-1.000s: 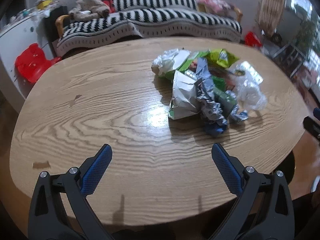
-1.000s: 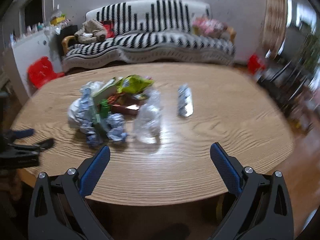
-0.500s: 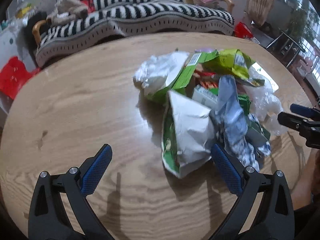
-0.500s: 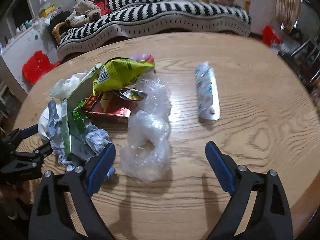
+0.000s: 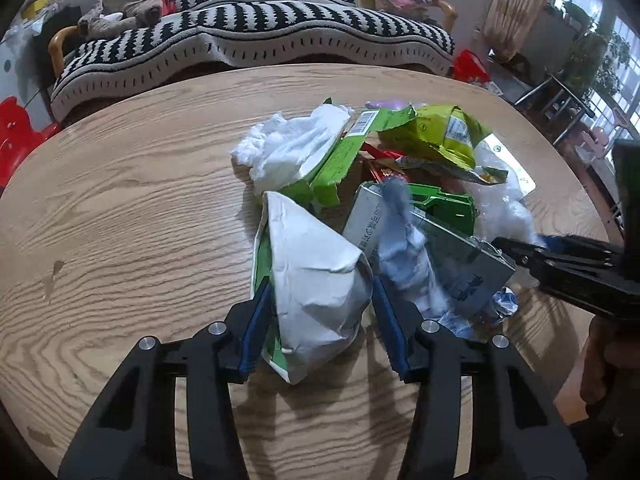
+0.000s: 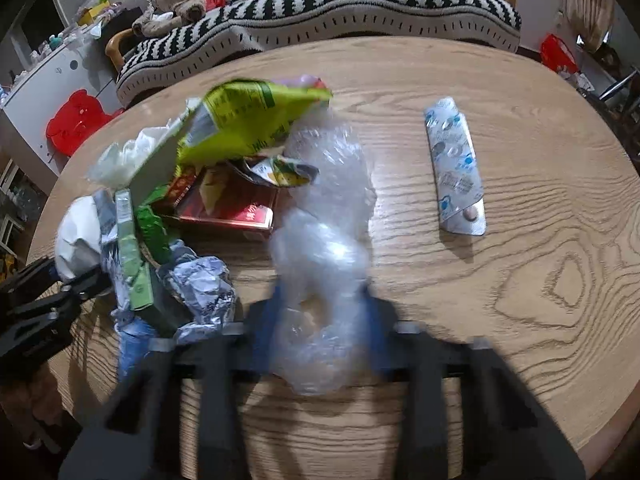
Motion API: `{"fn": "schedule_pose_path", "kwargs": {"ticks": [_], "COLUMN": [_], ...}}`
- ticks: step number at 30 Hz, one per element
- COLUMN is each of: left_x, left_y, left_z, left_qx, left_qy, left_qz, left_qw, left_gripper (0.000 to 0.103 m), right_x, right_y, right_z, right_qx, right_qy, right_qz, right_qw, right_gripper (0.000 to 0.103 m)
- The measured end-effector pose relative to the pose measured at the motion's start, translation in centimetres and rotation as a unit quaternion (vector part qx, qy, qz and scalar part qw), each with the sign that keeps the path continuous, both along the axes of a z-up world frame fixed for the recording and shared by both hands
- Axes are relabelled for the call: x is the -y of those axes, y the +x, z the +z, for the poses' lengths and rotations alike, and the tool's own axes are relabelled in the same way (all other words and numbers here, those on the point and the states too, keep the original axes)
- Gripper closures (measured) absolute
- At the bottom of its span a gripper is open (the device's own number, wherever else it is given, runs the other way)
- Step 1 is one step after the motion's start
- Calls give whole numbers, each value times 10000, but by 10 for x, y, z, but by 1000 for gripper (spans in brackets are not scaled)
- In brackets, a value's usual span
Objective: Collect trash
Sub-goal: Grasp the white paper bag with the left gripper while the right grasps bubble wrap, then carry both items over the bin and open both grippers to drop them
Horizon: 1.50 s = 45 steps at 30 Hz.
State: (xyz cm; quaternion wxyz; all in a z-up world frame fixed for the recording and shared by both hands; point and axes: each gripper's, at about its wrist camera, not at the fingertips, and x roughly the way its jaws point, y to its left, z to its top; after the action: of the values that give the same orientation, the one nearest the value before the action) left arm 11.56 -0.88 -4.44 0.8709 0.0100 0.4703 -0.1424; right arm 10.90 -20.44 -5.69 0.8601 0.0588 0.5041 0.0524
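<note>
Nearest in the left wrist view, the left gripper [image 5: 320,320] is closing, its blue pads set against both sides of a crumpled white bag [image 5: 316,276] at the near edge of the trash pile [image 5: 384,184]. In the right wrist view, the blurred right gripper [image 6: 320,328] is closing on a clear plastic wrap [image 6: 324,240], which is seen between its jaws. The pile is spread on the wooden table [image 5: 120,208]. A blister pack [image 6: 456,168] lies apart, to the right. Beyond the table, a striped sofa [image 5: 256,28] is seen.
</note>
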Motion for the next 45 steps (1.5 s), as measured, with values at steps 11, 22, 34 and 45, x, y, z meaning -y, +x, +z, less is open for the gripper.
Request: {"fn": "schedule_pose_path", "kwargs": {"ticks": [11,22,34,45], "left_x": [-34,62,339,432], "left_y": [-34,-66,-161,-165], "left_z": [34,73,21,-51], "left_qx": [460,950,202,-510], "left_qy": [118,-328,-822,-305], "left_qz": [606,-356,-3595,-4101], "left_qw": [9970,9943,9293,9101], "left_gripper": [56,55,55,55], "right_x": [14,109,298,341], "right_y": [-53,-135,-299,-313], "right_z": [59,107,57,-6], "right_qx": [1034,1501,471,-163], "right_qy": [100,8,435,907], "right_qz": [-157,-1059,-3568,-3777], "right_qw": [9945,9830,9320,9213], "right_gripper": [89,89,89,89]}}
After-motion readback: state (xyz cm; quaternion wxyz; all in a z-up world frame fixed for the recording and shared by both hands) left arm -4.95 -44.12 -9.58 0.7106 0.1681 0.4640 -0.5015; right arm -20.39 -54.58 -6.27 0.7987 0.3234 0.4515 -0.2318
